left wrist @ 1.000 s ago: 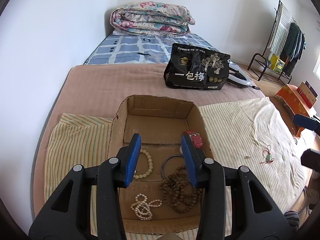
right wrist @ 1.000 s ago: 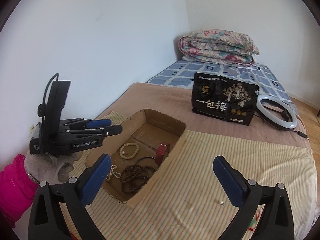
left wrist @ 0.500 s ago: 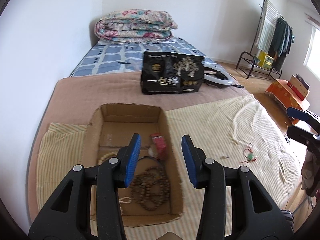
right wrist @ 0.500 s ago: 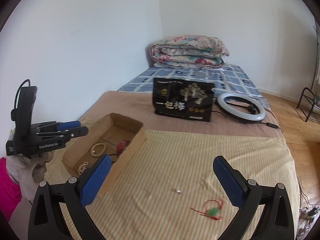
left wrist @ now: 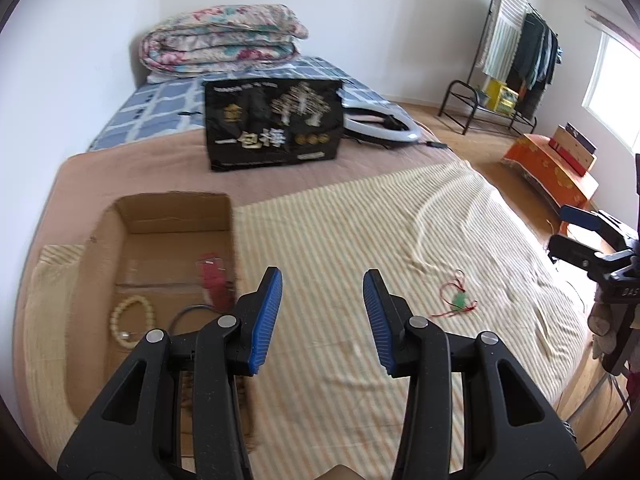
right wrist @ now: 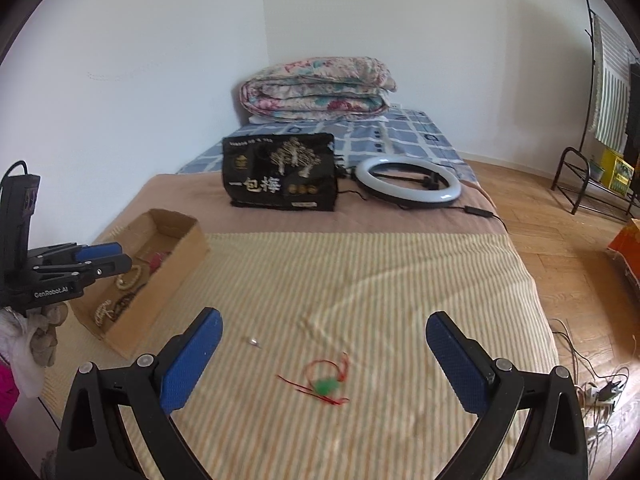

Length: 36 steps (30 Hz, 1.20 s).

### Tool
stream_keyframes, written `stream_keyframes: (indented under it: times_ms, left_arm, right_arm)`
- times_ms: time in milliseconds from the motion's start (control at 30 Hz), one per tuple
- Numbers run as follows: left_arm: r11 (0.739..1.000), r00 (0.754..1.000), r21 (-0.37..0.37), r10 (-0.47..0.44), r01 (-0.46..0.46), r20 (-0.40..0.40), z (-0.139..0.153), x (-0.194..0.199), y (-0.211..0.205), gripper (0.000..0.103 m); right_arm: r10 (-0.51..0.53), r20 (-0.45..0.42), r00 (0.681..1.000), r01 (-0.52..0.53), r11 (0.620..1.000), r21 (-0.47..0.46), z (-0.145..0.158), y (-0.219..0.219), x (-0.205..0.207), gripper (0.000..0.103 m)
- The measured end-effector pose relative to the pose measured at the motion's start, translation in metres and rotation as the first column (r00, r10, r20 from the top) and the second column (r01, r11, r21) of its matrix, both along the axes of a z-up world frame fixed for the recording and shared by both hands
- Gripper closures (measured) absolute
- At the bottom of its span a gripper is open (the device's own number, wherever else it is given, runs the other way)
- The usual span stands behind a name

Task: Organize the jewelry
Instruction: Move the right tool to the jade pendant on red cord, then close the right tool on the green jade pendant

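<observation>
A green pendant on a red cord (right wrist: 327, 385) lies on the striped cloth, just ahead of my right gripper (right wrist: 320, 360), which is wide open and empty. The pendant also shows in the left wrist view (left wrist: 459, 300), to the right of my left gripper (left wrist: 322, 322), which is open and empty above the cloth. A cardboard box (left wrist: 120, 224) at the left holds a cream bead bracelet (left wrist: 132, 316), a red item (left wrist: 214, 280) and a dark ring. The box (right wrist: 168, 276) shows in the right wrist view too. A tiny pale earring (right wrist: 255, 341) lies near the pendant.
A black printed bag (right wrist: 280, 174) and a white ring light (right wrist: 408, 180) stand farther back on the brown blanket. A folded floral quilt (right wrist: 320, 88) lies by the wall. The bed's right edge drops to a wooden floor with cables (right wrist: 592, 384).
Both grippers swung to the right, away from the box. The left gripper now hangs over the striped cloth beside the box. The pendant has come close under the right gripper.
</observation>
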<state>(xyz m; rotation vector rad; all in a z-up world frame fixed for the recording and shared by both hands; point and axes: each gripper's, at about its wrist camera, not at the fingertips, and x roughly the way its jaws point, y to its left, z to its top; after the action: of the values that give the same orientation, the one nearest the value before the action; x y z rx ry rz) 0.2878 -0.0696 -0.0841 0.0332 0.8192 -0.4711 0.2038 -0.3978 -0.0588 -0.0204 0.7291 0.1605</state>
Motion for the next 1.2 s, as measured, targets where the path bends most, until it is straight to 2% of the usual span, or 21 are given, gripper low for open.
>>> stream_keyframes:
  times_ms: [100, 500, 733, 833, 1200]
  left_arm:
    - [1.0, 1.0, -0.003, -0.025, 0.025, -0.011, -0.007, -0.001, -0.014, 0.06]
    - [0.993, 0.991, 0.026, -0.114, 0.116, -0.074, -0.049, -0.002, -0.067, 0.06]
    - [0.983, 0.98, 0.054, -0.168, 0.174, -0.102, -0.073, -0.001, -0.093, 0.061]
    - [0.98, 0.979, 0.079, -0.172, 0.181, -0.111, -0.083, 0.002, -0.101, 0.07]
    - [0.979, 0.98, 0.114, -0.156, 0.17, -0.12, -0.107, 0.014, -0.111, 0.07]
  right_arm:
    - [-0.01, -0.015, 1.0, 0.01, 1.0, -0.023, -0.011, -0.009, -0.001, 0.0]
    - [0.017, -0.105, 0.994, -0.018, 1.0, -0.006, -0.064, -0.025, -0.004, 0.002]
    - [0.059, -0.155, 0.986, -0.06, 0.998, -0.004, -0.095, -0.023, -0.001, 0.015]
    - [0.069, -0.171, 0.983, -0.07, 0.998, 0.004, -0.106, -0.022, 0.002, 0.019]
    - [0.119, -0.206, 0.971, -0.116, 0.993, 0.023, -0.129, -0.013, 0.015, 0.038]
